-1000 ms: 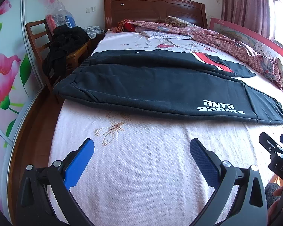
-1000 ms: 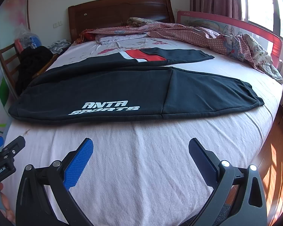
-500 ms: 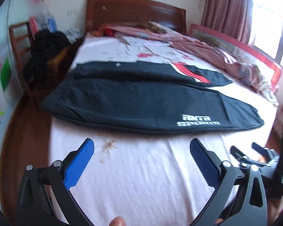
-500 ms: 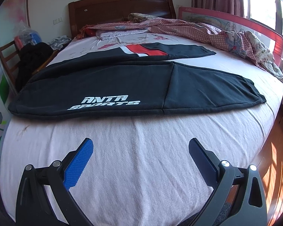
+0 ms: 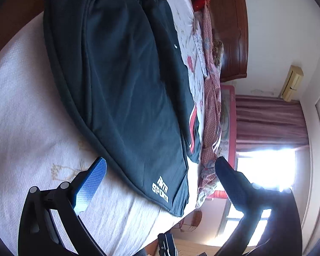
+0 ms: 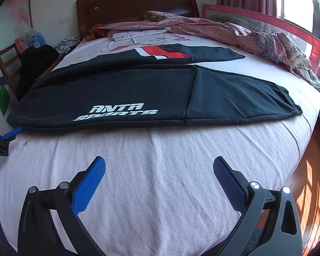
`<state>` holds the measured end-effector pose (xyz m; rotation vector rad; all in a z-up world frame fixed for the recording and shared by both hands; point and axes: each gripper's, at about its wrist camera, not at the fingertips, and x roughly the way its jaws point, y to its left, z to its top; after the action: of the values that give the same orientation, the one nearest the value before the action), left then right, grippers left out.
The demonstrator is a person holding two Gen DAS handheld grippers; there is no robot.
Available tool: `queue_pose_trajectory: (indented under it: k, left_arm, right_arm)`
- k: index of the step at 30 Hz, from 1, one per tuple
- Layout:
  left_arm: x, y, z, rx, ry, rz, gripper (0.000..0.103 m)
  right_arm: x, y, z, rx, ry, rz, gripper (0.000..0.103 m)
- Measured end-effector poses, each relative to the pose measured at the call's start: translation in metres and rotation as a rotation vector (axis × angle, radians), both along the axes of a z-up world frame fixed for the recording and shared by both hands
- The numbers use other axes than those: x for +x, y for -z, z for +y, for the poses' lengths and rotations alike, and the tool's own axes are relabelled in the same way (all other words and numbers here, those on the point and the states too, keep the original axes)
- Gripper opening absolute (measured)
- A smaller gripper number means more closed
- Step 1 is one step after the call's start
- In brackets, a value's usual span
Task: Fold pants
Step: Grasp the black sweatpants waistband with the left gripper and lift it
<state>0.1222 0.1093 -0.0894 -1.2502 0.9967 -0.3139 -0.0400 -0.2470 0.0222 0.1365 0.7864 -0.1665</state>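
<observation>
Left wrist view: left gripper (image 5: 160,168) rolled sideways, fingers spread wide, empty, just off near edge of dark pants (image 5: 125,81) lying flat across bed (image 5: 21,111).

Right wrist view: right gripper (image 6: 159,168) level, low over bed (image 6: 160,160), fingers apart, empty, short of pants (image 6: 138,93); left gripper (image 6: 2,111) at far left by waistband end.

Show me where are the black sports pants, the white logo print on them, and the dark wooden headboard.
Black sports pants (image 6: 128,89), right wrist view, on the near leg's thigh.
White logo print (image 6: 117,112), right wrist view, on the lettering's middle.
Dark wooden headboard (image 6: 136,2), right wrist view, on the upper panel.
</observation>
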Motion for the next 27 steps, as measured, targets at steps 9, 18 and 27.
queue_pose_trajectory:
  k: [9,18,27]
  left_arm:
    - [0.004,0.002,0.005,-0.042,-0.095,0.065,0.101]
    - [0.016,-0.007,0.025,-0.103,-0.161,0.086,0.101]
    - [0.004,0.014,0.029,-0.104,-0.196,0.181,0.009]
  right_arm:
    - [0.003,0.003,0.005,-0.015,-0.017,0.021,0.100]
    - [0.005,0.006,0.008,-0.014,-0.025,0.032,0.100]
    - [0.007,0.008,0.002,0.052,-0.027,0.044,0.100]
